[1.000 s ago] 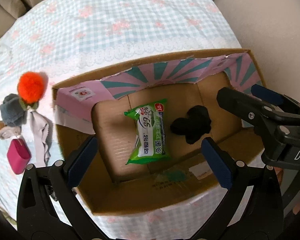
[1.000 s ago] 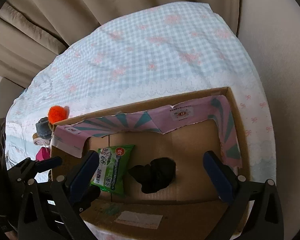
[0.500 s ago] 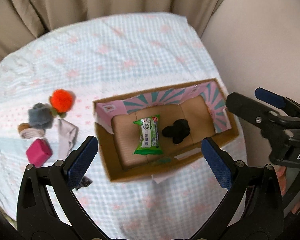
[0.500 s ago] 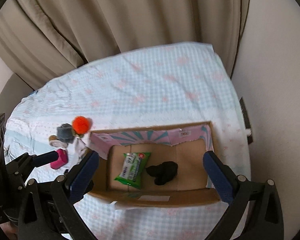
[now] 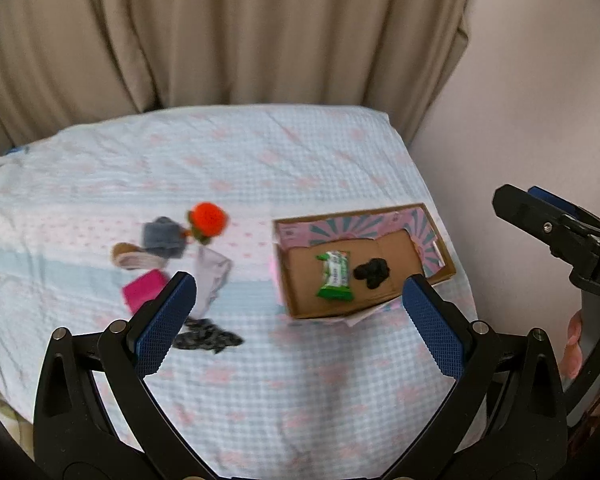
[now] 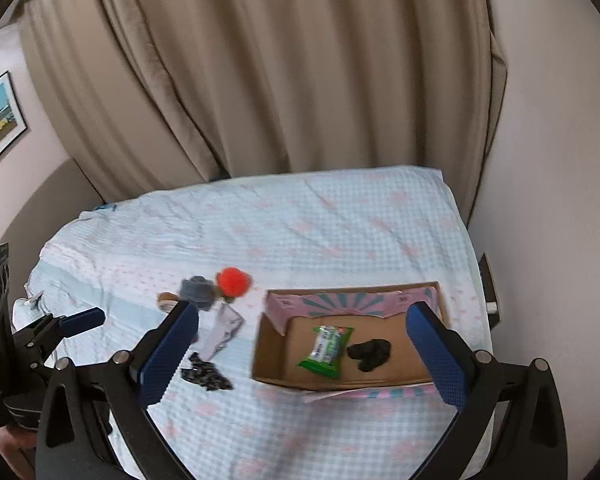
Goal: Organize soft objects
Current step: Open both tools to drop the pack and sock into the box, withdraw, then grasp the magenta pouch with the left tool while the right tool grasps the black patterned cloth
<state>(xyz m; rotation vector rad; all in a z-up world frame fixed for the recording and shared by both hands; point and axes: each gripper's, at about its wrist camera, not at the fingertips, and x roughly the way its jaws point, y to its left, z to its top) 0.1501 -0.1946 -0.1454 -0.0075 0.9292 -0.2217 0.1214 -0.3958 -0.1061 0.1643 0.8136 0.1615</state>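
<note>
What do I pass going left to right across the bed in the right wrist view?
Grey plush → orange pompom → cardboard box wall → green wipes packet → black cloth, both inside the box.

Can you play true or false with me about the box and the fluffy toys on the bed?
1. The green wipes packet lies inside the cardboard box. True.
2. The orange pom-pom is inside the box. False: it sits on the checked bedspread, left of the box.
3. The black soft thing lies to the right of the wipes packet in the box. True.
4. The left claw is squeezing the pink block. False: its jaws are wide open and hold nothing; the block lies on the bedspread.
5. The right claw is open and empty. True.
</note>
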